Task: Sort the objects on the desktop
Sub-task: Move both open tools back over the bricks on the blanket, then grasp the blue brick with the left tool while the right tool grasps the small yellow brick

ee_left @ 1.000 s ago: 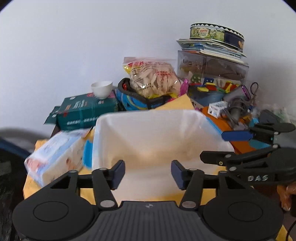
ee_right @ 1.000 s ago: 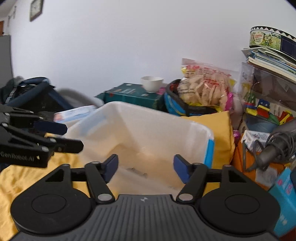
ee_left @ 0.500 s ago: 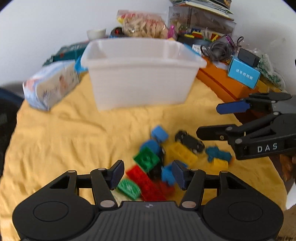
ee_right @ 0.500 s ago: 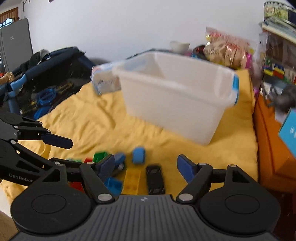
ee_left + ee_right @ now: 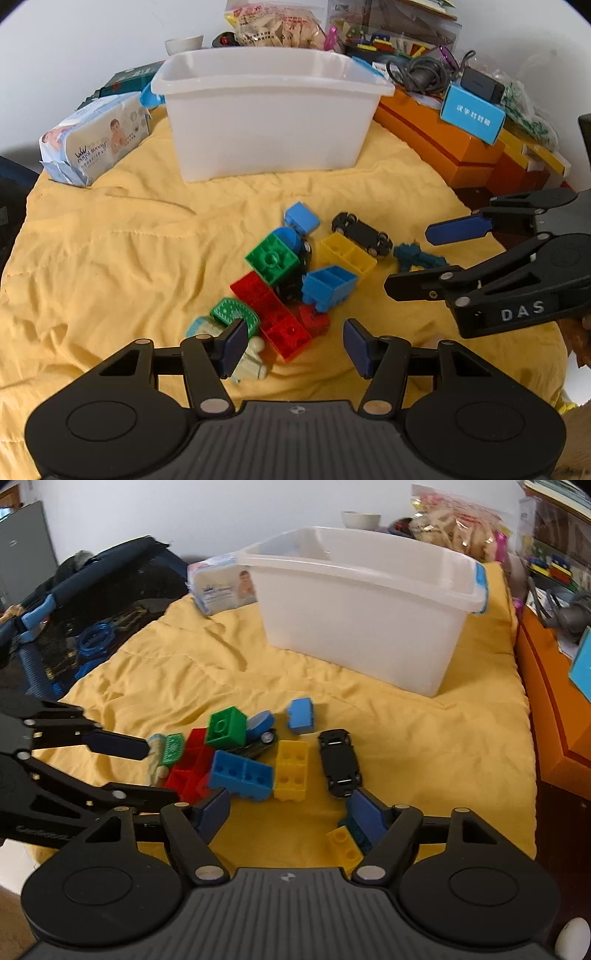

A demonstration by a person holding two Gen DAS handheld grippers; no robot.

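Plain white wall (image 5: 92,44) behind

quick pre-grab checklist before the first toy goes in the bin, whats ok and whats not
1. Left tongs open and empty: ok.
2. Right tongs open and empty: ok.
3. White bin upright, open on top: ok.
4. Bin contents: cannot tell, the inside is mostly hidden.
5. Black toy car lies apart from the pile, just ahead of the right tongs: ok.
6. Red bricks free to lift: not ok, other bricks overlap them.
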